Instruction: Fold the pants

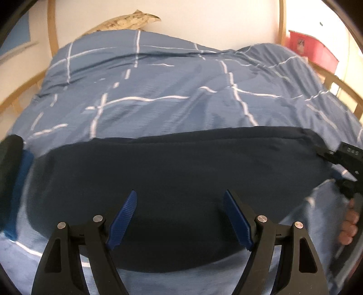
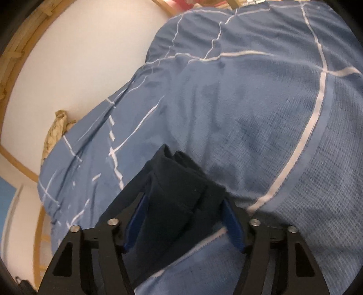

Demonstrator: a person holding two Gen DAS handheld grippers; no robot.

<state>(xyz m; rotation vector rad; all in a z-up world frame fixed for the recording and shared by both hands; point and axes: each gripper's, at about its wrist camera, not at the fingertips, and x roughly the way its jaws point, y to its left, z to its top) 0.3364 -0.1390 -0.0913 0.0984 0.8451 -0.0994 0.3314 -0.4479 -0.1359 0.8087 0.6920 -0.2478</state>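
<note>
Navy pants (image 1: 177, 181) lie folded across the blue checked duvet (image 1: 158, 90), the left gripper (image 1: 180, 217) wide open and empty above them, while the right gripper (image 2: 185, 223) pinches their bunched end, probably to square it.

A bed covered by a blue duvet (image 1: 172, 90) with thin white grid lines, against a plain cream wall (image 1: 204, 20). Light wooden bed frame (image 1: 51, 25); red box (image 1: 310, 48) nearby.
</note>
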